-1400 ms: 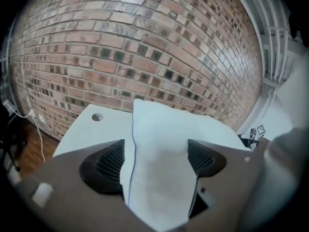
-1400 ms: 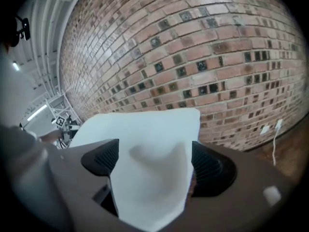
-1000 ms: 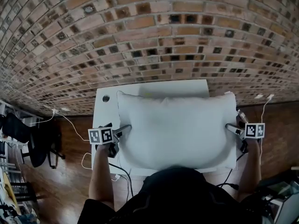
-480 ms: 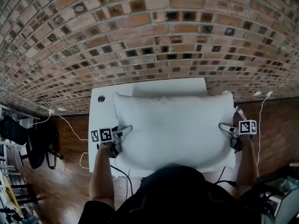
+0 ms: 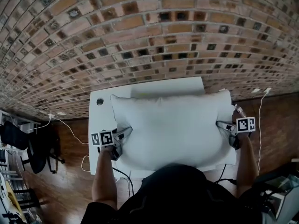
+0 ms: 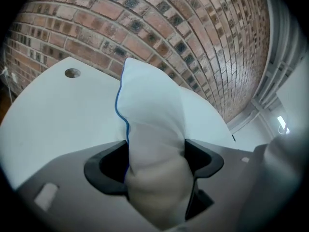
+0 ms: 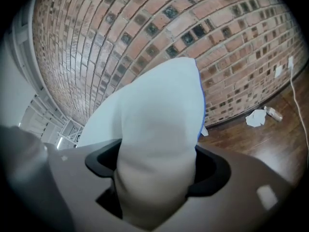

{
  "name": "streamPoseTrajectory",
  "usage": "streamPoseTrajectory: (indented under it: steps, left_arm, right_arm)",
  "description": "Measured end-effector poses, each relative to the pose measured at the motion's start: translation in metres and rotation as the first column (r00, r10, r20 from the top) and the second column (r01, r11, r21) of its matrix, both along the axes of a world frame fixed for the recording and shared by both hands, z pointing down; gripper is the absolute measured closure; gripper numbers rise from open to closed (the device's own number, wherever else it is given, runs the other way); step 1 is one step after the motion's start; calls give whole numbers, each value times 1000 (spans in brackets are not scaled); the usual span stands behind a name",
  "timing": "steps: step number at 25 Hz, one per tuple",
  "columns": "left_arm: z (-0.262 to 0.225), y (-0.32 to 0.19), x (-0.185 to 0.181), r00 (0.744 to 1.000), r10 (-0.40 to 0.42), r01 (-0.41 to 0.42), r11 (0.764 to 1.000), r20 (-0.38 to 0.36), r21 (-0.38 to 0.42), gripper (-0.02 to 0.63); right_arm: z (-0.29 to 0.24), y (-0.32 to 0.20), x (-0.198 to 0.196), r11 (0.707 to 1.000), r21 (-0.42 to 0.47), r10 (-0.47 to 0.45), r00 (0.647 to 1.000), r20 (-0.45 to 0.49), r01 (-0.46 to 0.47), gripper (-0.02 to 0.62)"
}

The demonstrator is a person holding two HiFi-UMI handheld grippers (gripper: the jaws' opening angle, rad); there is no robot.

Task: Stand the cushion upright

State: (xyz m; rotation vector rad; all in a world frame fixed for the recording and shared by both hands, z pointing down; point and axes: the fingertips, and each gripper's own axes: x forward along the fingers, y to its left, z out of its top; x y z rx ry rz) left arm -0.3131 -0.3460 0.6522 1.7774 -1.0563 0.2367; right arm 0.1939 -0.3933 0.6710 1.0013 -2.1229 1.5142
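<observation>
Left gripper: jaws closing on the left edge of the cushion, whose white fabric bulges, pinched, between the pads. Right gripper: jaws also closing, pinching the cushion's right edge. The cushion lies flat on the white table and covers most of its top. Its far long edge faces the brick wall, and its right end reaches past the table's edge. A round hole in the tabletop lies just beyond the cushion's far left corner. Wooden floor shows to the left of the cushion.
</observation>
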Motion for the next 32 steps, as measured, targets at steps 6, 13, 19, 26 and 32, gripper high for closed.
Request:
streamPoseTrajectory:
  steps: [6, 13, 19, 26, 32]
  left_arm:
    - [-18, 4, 1, 997, -23, 15, 993, 67, 117, 337]
    - [-56, 21, 10, 993, -8, -26, 960, 120, 280, 471]
    - [-85, 28, 10, 993, -47, 4, 933, 112, 361, 520]
    - [-142, 2, 7, 972, -105, -33, 822, 209, 568, 518]
    - [-214, -59, -3, 944, -196, -63, 681, 265, 730, 520]
  right_arm:
    - [-24, 6, -17, 991, 107, -75, 993, -89, 84, 338]
    - [-62, 20, -23, 963, 250, -60, 984, -169, 101, 441]
    - [-97, 22, -27, 926, 362, -29, 977, -212, 106, 476]
    - [-155, -9, -36, 803, 588, 78, 959, -273, 102, 483]
    - [-212, -73, -46, 656, 753, 151, 969, -197, 51, 483]
